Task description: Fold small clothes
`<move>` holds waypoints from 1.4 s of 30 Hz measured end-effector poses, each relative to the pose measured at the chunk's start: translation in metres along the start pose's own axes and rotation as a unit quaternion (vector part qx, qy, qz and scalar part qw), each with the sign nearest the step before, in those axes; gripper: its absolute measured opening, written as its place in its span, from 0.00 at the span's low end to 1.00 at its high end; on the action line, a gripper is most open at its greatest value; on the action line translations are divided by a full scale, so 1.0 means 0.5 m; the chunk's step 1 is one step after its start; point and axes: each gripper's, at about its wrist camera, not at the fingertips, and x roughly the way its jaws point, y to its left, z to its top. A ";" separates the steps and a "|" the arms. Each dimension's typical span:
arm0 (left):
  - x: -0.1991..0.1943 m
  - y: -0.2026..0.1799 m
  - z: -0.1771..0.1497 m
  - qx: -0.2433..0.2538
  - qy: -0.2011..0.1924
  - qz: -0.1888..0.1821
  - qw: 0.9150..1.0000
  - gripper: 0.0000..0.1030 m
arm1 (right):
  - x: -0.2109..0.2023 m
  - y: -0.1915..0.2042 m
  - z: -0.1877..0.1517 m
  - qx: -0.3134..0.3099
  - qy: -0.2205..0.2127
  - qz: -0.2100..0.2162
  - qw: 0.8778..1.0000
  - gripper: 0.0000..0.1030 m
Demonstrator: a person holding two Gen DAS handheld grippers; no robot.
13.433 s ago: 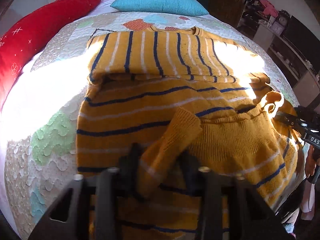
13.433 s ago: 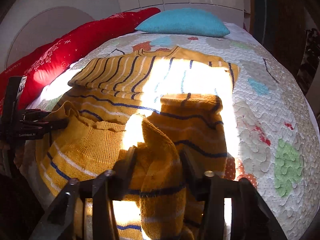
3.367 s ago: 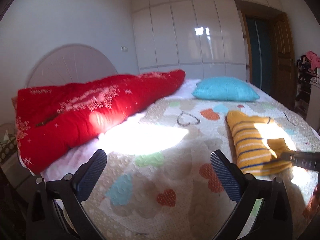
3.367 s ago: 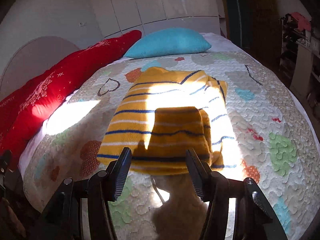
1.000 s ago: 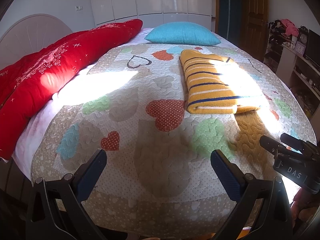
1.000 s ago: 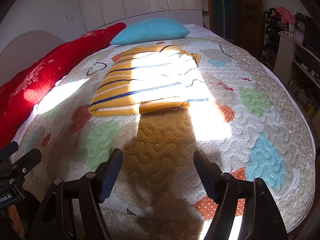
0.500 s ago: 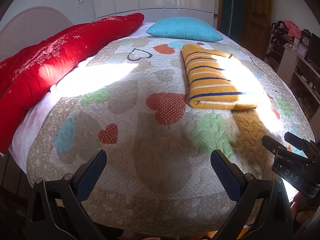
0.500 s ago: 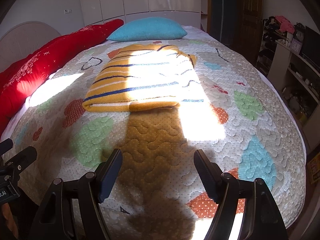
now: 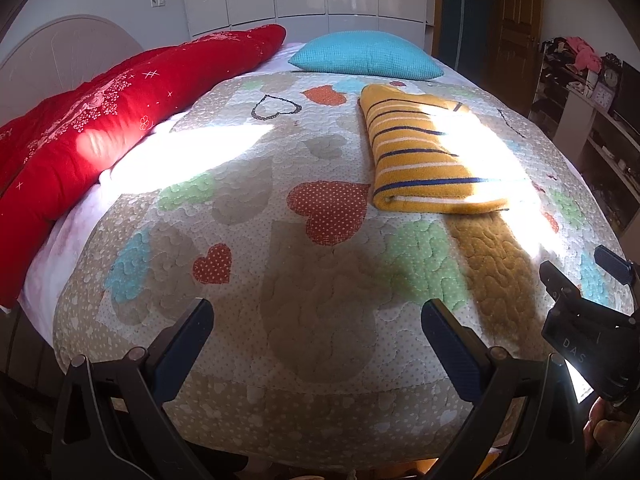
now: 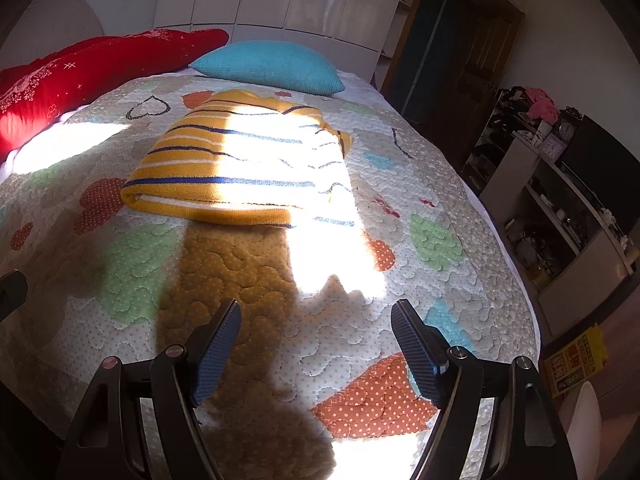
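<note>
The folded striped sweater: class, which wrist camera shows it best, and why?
The right wrist view: the sweater lies near centre, its folded front edge and stripes visible despite glare. The left wrist view shows it off to the right, more slanted and sun-washed.

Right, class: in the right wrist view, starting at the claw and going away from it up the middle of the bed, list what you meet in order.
Right claw → quilt → folded sweater → blue pillow → white wardrobe.
</note>
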 end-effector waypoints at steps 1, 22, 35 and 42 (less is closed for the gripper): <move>0.000 -0.003 0.000 0.002 0.001 0.000 1.000 1.00 | 0.002 -0.002 0.000 -0.002 0.001 -0.002 1.000 0.80; 0.001 -0.042 -0.011 0.028 0.010 0.001 1.000 1.00 | 0.036 -0.028 -0.016 0.015 0.042 -0.014 0.999 0.81; 0.002 -0.065 -0.019 0.047 0.013 -0.003 0.999 1.00 | 0.037 -0.039 -0.018 0.024 0.045 -0.018 0.999 0.82; 0.003 -0.067 -0.019 0.048 0.015 -0.004 0.999 1.00 | 0.036 -0.038 -0.019 0.023 0.045 -0.017 0.999 0.83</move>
